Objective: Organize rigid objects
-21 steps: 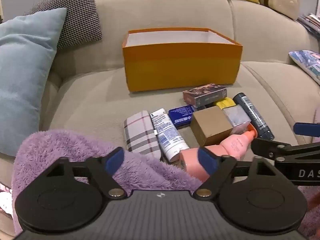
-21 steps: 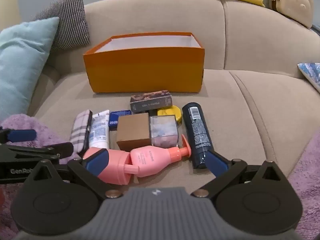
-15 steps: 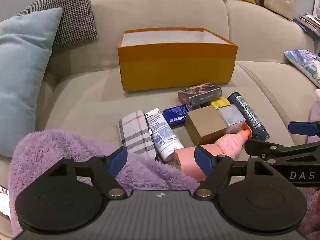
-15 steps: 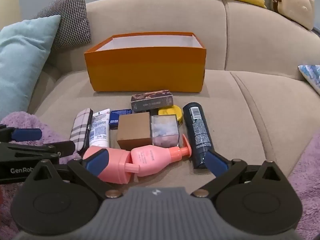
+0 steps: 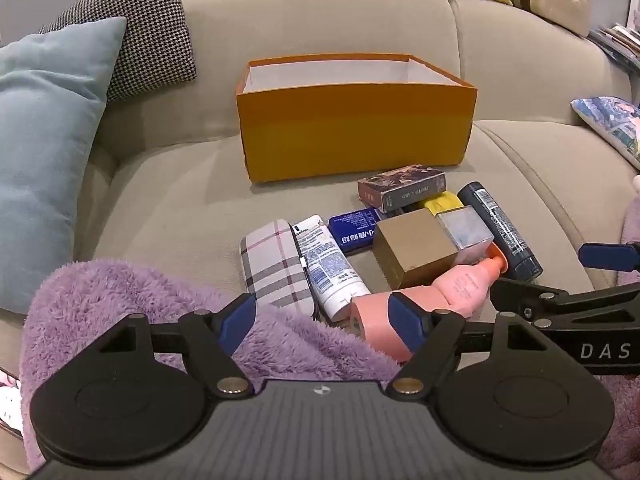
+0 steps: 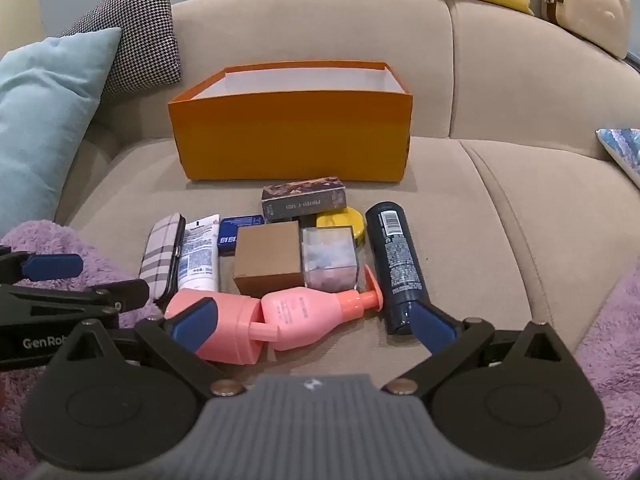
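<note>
Right wrist view looks down on a beige upholstered sofa (image 6: 500, 216) where an open orange cardboard box (image 6: 292, 140) stands upright near the backrest, its white inside showing. Just in front of the box lies a cluster of small items: a dark patterned card box (image 6: 304, 200), a round yellow tin (image 6: 344, 222), a blue flat tin (image 6: 236, 232), a brown cardboard cube (image 6: 268, 258), a clear plastic cube (image 6: 330, 258), a dark navy cylindrical bottle (image 6: 396, 264), a white squeeze tube (image 6: 198, 256) and a plaid checked case (image 6: 160, 254), lying side by side. Nearest the camera, two pink pump bottles (image 6: 296, 312) lie on their sides, touching. The right tool (image 6: 314, 322) hangs over these with its jaws spread wide, nothing between the blue pads pressed. From the left wrist view, the left tool (image 5: 322, 318) also stands wide and empty, above a fluffy purple fabric (image 5: 120, 296) at the sofa's front edge, just beside the plaid case. A light blue cushion (image 5: 44, 140) and a houndstooth cushion (image 5: 148, 28) lean at the left.
</note>
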`<state>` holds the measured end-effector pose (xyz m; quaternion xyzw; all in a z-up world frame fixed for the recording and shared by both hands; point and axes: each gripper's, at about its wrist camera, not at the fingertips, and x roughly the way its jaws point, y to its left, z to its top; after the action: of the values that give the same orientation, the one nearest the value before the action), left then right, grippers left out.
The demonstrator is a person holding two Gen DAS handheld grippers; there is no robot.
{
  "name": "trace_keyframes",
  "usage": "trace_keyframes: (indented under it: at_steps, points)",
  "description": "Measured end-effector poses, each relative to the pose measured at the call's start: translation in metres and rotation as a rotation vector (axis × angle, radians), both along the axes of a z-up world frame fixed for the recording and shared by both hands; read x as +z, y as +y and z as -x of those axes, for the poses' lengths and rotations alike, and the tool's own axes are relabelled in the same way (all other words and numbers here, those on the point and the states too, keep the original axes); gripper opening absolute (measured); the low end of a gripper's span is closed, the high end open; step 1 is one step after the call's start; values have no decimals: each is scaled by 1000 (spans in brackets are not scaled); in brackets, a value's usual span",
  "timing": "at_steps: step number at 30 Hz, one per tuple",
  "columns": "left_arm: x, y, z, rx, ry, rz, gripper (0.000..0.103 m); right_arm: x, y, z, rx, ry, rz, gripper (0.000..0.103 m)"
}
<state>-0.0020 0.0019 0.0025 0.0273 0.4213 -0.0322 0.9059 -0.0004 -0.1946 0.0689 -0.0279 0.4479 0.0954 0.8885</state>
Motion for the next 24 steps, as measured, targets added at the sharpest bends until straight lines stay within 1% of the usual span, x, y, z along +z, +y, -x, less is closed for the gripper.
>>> trace_keyframes:
  at_steps: [12,18,24]
  points:
    - [-2,-1,-2,11,5,2,89,-2,2,-1,9,6,-1,101]
    - [-3,-2,-3,10,10,6,89,-3,4,-1,16,2,17,99]
    - [-4,-1,-3,9,13,28,89,-6,3,-2,4,33,17,98]
